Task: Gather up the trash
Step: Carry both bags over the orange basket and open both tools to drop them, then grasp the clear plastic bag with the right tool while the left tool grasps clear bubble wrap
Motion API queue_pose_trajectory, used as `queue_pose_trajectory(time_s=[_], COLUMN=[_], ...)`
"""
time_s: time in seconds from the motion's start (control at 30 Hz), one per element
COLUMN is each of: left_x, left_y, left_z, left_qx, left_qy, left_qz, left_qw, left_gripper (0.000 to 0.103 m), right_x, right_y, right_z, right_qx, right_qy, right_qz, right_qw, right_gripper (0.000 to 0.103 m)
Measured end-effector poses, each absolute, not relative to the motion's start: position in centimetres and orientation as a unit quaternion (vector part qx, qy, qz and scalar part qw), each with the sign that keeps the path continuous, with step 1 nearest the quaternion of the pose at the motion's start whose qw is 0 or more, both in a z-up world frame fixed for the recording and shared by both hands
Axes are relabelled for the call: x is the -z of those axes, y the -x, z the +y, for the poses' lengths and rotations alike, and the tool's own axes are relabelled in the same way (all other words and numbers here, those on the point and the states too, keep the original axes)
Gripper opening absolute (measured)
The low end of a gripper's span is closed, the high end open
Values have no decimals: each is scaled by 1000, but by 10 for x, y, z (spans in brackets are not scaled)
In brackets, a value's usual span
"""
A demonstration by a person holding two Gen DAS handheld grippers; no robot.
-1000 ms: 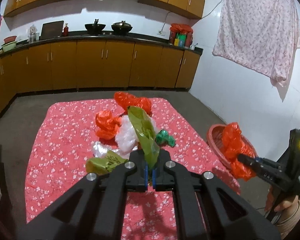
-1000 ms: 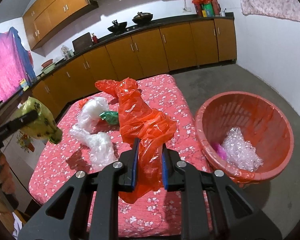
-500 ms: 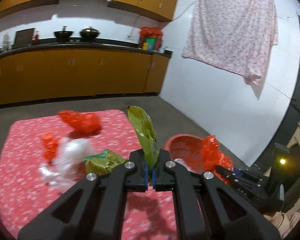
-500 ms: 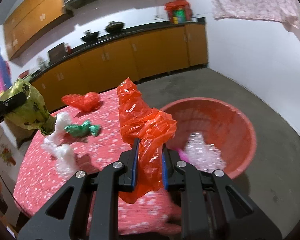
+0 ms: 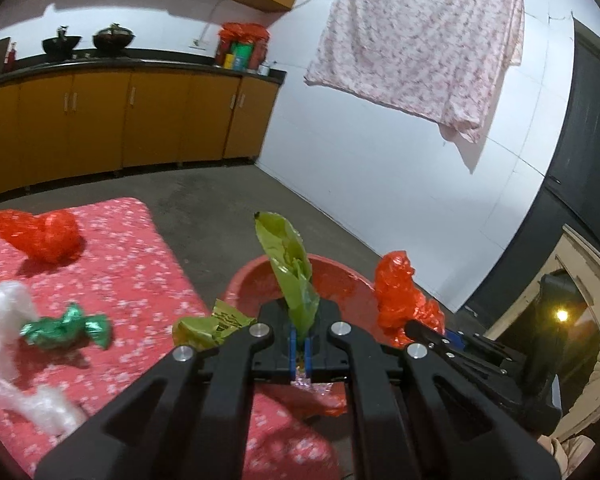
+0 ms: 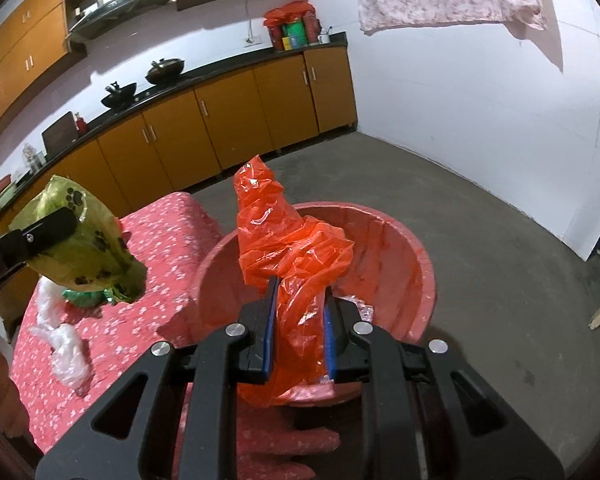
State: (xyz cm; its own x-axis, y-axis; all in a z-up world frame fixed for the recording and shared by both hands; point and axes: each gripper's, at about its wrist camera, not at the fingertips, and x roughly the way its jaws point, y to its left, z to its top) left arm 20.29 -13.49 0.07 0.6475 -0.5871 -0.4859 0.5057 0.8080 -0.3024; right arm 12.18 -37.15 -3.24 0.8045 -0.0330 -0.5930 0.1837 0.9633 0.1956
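Your left gripper [image 5: 300,344] pinches a green bag [image 5: 290,276], right gripper [image 6: 298,328] clamps an orange bag [image 6: 296,256]; both w/ the red basket [image 6: 416,256] right behind them.

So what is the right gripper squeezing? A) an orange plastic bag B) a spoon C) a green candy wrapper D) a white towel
A: in the right wrist view the orange plastic bag is pinched between the blue pads of the right gripper, above the red basin.
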Motion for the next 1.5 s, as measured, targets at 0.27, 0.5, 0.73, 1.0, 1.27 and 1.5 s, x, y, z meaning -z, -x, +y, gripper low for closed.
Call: queue_pose_trajectory(time_s=[0.27, 0.5, 0.73, 1.0, 1.27, 1.5], left_x=[18, 29, 43, 43, 21, 3], left_y=[-222, -232, -240, -245, -224, -195], left_z=[-172, -194, -203, -168, -122, -64], left_qx=[328, 341, 341, 287, 232, 169], left_qy=[59, 57, 58, 77, 61, 51], left_qz=[305, 311, 328, 336, 309, 285], left_qw=[892, 885, 879, 894, 920, 942], left_gripper=[4, 4, 30, 61, 76, 81], right_x=[42, 46, 46, 47, 37, 21], right_y=[-138, -142, -148, -132, -126, -126], right_z=[-391, -403, -408, -410, -394, -344], right_qx=[67, 69, 53, 69, 51, -13], right_qy=[-130, -140, -146, -142, -133, -108], right_qz=[309, 302, 289, 279, 278, 275], right_qw=[940, 941, 945, 947, 950, 955], right_gripper=[19, 20, 36, 73, 78, 78])
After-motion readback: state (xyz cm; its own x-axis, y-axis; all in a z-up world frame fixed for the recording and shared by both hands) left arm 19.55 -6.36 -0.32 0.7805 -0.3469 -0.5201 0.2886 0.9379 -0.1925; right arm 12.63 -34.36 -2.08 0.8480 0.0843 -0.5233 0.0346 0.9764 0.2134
